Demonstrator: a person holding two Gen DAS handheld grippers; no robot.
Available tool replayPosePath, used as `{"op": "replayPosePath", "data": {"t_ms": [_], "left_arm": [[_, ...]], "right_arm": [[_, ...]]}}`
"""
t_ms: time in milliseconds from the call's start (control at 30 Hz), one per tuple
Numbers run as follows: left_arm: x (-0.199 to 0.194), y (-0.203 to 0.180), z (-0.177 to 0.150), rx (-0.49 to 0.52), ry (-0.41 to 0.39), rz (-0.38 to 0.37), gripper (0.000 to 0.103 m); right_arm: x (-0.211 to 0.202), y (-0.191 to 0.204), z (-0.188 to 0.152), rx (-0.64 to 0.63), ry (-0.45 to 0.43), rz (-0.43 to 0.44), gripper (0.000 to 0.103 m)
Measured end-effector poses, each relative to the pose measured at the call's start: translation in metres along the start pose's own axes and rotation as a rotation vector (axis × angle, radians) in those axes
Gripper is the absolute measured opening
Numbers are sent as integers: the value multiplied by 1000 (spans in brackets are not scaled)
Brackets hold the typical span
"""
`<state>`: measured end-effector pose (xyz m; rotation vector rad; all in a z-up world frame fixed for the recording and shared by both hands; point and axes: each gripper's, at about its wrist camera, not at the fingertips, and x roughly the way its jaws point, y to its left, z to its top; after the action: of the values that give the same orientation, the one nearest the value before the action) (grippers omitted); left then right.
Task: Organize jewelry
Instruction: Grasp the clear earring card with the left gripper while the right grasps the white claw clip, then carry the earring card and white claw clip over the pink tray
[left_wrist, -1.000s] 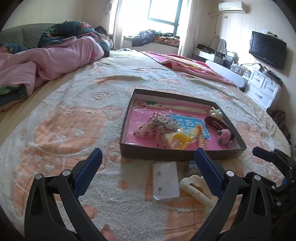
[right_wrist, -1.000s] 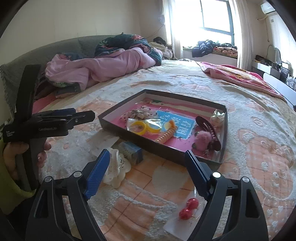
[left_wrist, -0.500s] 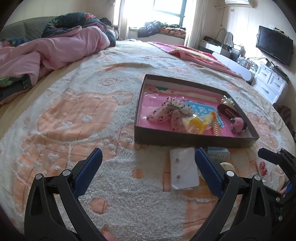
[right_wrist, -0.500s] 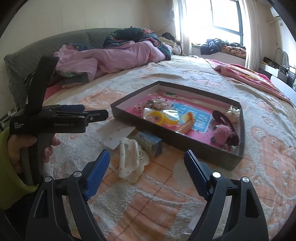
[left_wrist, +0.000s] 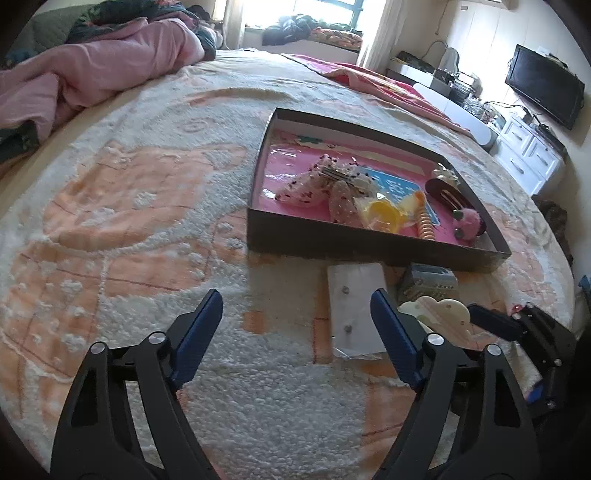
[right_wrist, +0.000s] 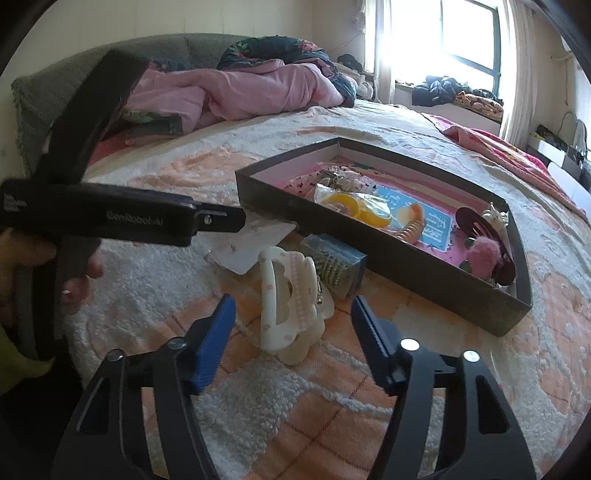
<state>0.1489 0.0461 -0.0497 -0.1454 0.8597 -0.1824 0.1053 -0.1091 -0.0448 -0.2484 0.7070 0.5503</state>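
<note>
Between the closing jaws of the right gripper (right_wrist: 293, 317), not yet pinched, a cream hair claw (right_wrist: 290, 302) lies on the bed's blanket (left_wrist: 147, 206). Beyond it sit a small blue box (right_wrist: 334, 264) and the dark tray (right_wrist: 406, 258). Just right of the left gripper (left_wrist: 295, 314), whose empty jaws are also closing, lies a white earring card (left_wrist: 356, 306).

We see a nubbly, matt cloth bedspread (left_wrist: 147, 221), a dull dark cardboard tray (right_wrist: 406, 258), a glossy cream plastic hair claw (right_wrist: 288, 306), a clear shiny film packet (left_wrist: 354, 306), and a fuzzy pink pompom (left_wrist: 469, 219).
</note>
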Motion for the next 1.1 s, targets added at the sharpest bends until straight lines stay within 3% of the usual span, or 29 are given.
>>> {"op": "replayPosePath", "data": {"t_ms": [67,133,533,600,667,700,1100], "left_arm": [[1,-2,0,4,6,-8,67],[3,-3,0,6,12,-14,66],[18,-26,-1,57,60,-74,61],[22,-31,-1,71,66,-70,55],[25,-36,-2,96,71,-49,36],[27,-38,-3,110,80,-42,34],[-6,-54,7,136,-16,-80,33]], "right_arm": [[4,0,-2,-11,10,-8,42],[6,-2,-3,-8,20,-10,34],[-20,-33,-2,86,20,-28,34],[-27,-44,0,116,1,-39,34],[-32,-53,2,139,-16,-44,34],[-34,-56,2,148,-22,-48,34],[-51,-77,12,208,-87,-42,34]]}}
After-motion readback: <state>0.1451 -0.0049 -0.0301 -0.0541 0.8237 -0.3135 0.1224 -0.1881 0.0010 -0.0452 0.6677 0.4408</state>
